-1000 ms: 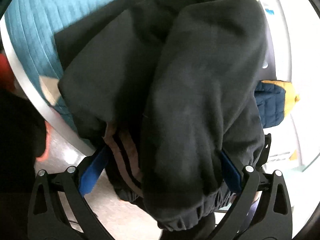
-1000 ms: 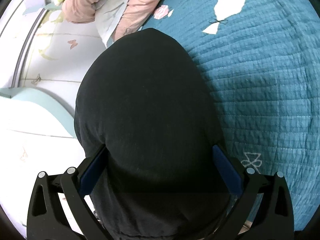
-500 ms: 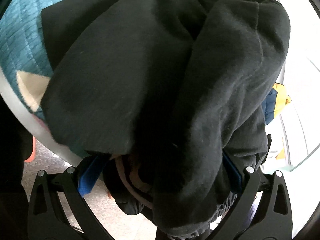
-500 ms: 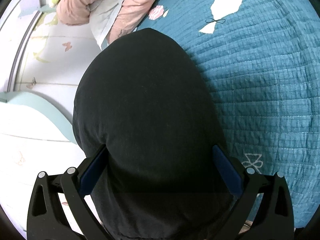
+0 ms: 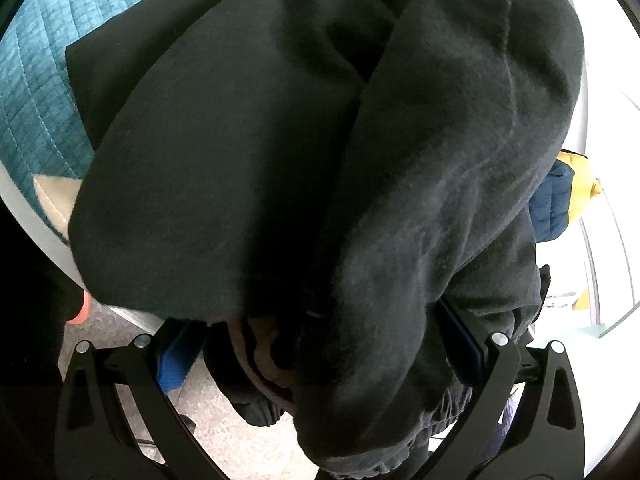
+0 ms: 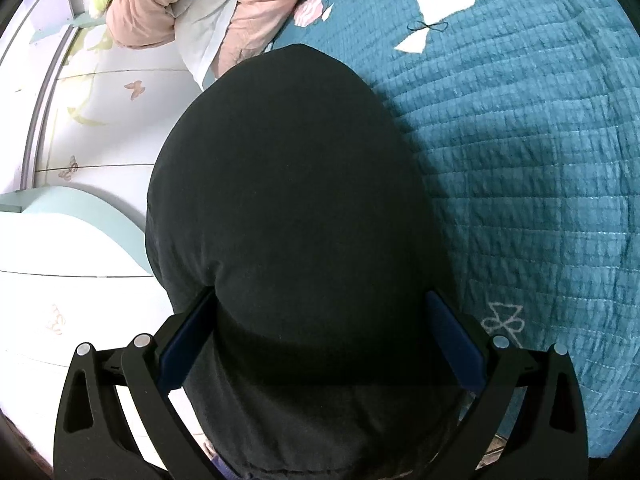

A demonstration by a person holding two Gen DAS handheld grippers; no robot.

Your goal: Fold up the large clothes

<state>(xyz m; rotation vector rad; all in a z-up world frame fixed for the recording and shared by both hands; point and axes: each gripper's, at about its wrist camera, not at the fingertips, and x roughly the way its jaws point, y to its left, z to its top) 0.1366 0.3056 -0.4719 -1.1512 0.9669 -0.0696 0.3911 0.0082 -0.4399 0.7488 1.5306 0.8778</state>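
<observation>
A black sweatshirt-like garment (image 5: 320,152) with brown stripes and a ribbed cuff fills the left wrist view. It hangs bunched over my left gripper (image 5: 320,352), whose fingers stand wide with the cloth between them. In the right wrist view the same black garment (image 6: 292,220) drapes in a thick fold over my right gripper (image 6: 320,344). Its blue pads (image 6: 184,344) stand wide on either side of the fold. The fingertips of both grippers are hidden by cloth.
A teal quilted bedspread (image 6: 520,160) with white patches lies under the garment. A pink quilt and pillow (image 6: 208,4) sit at the head of the bed. A white wardrobe (image 6: 80,128) stands at left. A blue-and-yellow jacket (image 5: 560,196) lies at right.
In the left wrist view the garment has come closer and spread over more of the frame, covering more bedspread. The right wrist view has shifted slightly; the fold stays in place.
</observation>
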